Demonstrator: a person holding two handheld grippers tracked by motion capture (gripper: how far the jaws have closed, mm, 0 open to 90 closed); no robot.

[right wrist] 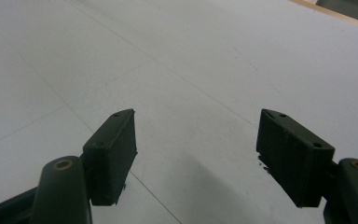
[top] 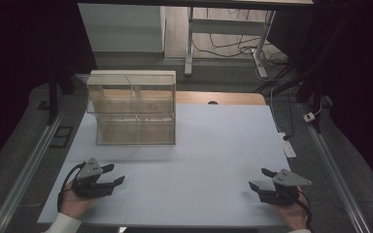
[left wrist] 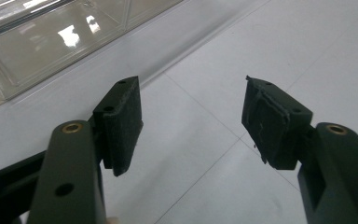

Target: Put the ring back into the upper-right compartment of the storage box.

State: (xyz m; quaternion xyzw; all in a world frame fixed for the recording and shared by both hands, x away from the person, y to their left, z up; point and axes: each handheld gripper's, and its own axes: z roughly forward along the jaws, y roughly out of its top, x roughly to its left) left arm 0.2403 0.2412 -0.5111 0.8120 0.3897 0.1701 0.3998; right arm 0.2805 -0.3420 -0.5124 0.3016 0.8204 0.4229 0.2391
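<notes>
Looking down from the high view, I have the white table [top: 194, 145] as the widest surface, bare under both tools, and on its far left part the clear two-tier box [top: 132, 108], the only thing near enough to be worked on. It stands well ahead of the left gripper [top: 110, 175] and far off to the side of the right gripper [top: 261, 178]; in the left gripper view its transparent wall [left wrist: 51, 42] lies beyond and to the left of the jaw tips, not between them. My left jaws stand spread with nothing between the pads [left wrist: 123, 123], and the right jaws are spread too, with bare table showing between their pads [right wrist: 114, 156]. The main risk I judge is the box itself: its walls are clear and catch glare, so I could misread where the front face begins and drive a jaw tip into it, pushing the whole box back or tipping the upper tier. A second risk is coming in too low and scraping the pads along the table. The right pad of the left gripper [left wrist: 268, 123] looks frayed at its edge, so a grip on a smooth clear wall could slip.
</notes>
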